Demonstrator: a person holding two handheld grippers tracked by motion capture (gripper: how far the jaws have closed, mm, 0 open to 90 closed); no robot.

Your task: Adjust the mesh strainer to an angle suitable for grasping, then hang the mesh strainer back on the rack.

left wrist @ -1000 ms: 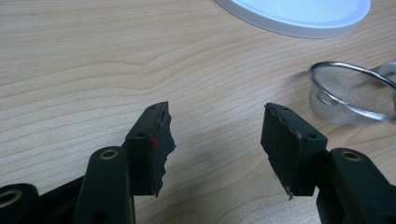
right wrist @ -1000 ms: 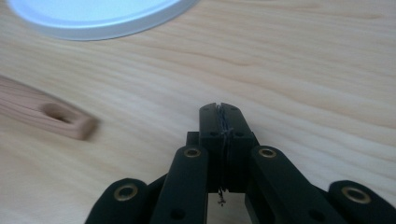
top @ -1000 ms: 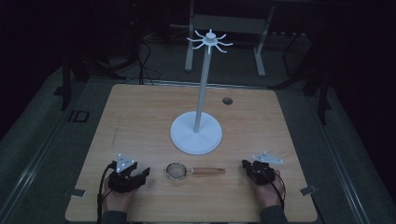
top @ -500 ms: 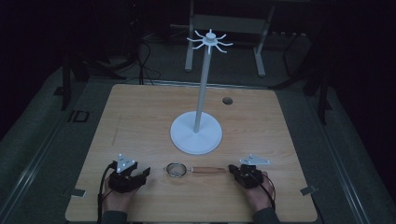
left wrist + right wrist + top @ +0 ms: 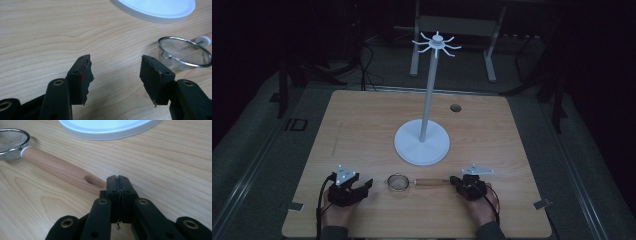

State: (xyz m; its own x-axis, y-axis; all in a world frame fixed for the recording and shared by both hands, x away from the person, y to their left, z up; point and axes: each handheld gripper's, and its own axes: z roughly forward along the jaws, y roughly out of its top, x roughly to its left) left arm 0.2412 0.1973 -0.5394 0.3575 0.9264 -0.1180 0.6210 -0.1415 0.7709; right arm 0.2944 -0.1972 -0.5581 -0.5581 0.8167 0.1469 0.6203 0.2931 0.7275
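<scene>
The strainer (image 5: pixel 400 182) lies flat near the desk's (image 5: pixel 362 130) front edge, its wooden handle (image 5: pixel 60 167) pointing at the right tool (image 5: pixel 118 180). That tool is pressed closed, empty, its tip at the handle's end. The left tool (image 5: pixel 115 72) gapes wide just beside the mesh. The white stand (image 5: pixel 422 145) rises behind.

Dim lab or recording studio, not a home. Bare pale-wood worktop (image 5: pixel 362 130) standing alone on grey floor, tape tabs (image 5: pixel 295 206) at its near corners. Cables (image 5: pixel 367 60) trail across the floor behind; metal stand legs (image 5: pixel 414 55) and dark equipment frames ring the darkness beyond.
</scene>
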